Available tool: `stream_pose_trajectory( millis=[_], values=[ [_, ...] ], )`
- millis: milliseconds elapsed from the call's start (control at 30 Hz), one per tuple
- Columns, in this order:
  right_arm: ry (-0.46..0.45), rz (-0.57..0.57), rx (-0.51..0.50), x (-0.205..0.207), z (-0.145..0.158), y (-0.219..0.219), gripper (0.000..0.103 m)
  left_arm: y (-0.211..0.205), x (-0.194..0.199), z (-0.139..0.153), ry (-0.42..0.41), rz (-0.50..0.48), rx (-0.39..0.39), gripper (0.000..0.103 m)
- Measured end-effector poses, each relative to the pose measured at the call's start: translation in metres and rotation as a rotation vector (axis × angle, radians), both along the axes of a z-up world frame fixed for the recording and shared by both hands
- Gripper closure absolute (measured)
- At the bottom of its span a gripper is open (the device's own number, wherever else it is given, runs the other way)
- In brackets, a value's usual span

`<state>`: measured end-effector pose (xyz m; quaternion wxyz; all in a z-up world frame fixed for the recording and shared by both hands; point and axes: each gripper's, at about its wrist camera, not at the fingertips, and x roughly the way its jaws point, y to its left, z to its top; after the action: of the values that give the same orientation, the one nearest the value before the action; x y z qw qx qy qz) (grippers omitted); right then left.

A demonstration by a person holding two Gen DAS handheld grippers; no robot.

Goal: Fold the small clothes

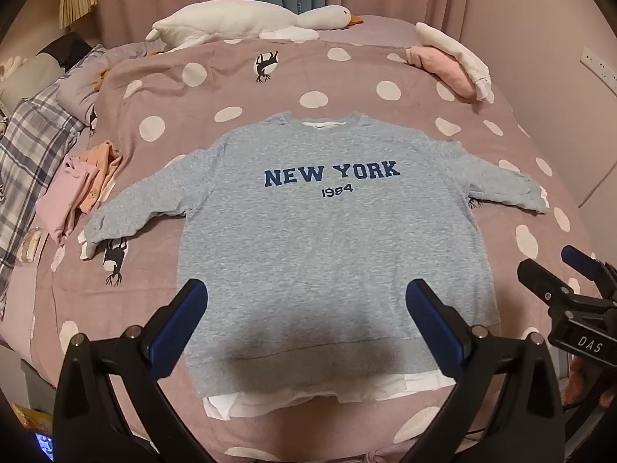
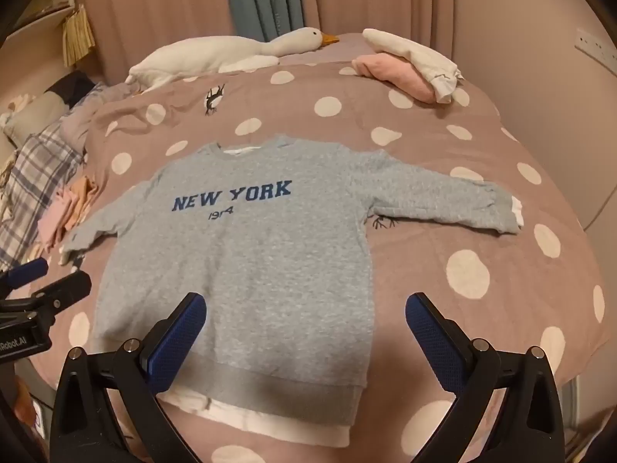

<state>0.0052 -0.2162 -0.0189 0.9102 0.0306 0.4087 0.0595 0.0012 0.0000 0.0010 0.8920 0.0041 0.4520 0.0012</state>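
Note:
A small grey sweatshirt [image 1: 316,231] printed "NEW YORK 1984" lies flat, face up, on the bed with both sleeves spread out and a white hem showing below. It also shows in the right wrist view [image 2: 246,262]. My left gripper [image 1: 306,297] is open and empty, above the sweatshirt's lower part. My right gripper [image 2: 304,308] is open and empty, above the sweatshirt's lower right edge. The right gripper also shows at the right of the left wrist view [image 1: 555,270]; the left gripper shows at the left of the right wrist view [image 2: 50,281].
The bed has a mauve cover with white dots [image 1: 231,88]. A white goose plush [image 1: 246,19] lies at the far end. Folded pink and white clothes [image 1: 455,61] sit far right. Pink and orange clothes [image 1: 85,185] and a plaid blanket [image 1: 31,146] lie left.

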Motion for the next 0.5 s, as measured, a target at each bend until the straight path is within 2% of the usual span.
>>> stream_pose_trajectory(
  millis=[500],
  values=[
    [0.002, 0.017, -0.012, 0.0033, 0.0006, 0.0031, 0.001, 0.0010, -0.0036, -0.0013, -0.036, 0.002, 0.011, 0.000]
  ],
)
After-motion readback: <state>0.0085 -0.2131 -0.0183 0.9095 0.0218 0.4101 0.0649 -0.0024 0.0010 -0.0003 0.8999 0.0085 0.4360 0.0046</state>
